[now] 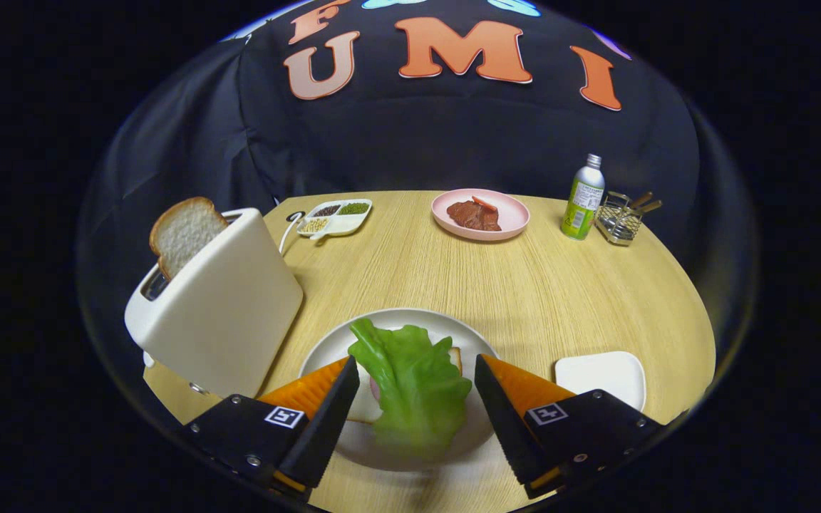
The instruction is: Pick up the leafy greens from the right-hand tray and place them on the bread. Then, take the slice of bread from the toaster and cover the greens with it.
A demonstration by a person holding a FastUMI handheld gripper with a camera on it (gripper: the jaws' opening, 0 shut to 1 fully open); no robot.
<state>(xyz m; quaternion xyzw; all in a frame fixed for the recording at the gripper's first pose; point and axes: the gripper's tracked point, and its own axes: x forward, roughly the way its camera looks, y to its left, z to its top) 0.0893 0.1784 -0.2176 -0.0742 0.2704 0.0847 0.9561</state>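
Note:
A green lettuce leaf (410, 385) lies over a bread slice (363, 411) on the round white plate (396, 317), just ahead of me. My gripper (415, 362) is open, one orange-and-black finger on each side of the leaf and neither pressing on it. The leaf's near end is blurred. To the left of the plate stands a white toaster (218, 306), with a second bread slice (182, 231) sticking up out of its slot. Right of the plate, beside my right finger, sits the small white square tray (599, 374) with nothing on it.
Across the round wooden table are a pink plate (480, 214) with a piece of meat, a divided white dish (336, 216) of seeds, a green bottle (583, 199) and a wire basket (621, 221). The toaster's cord runs toward the divided dish.

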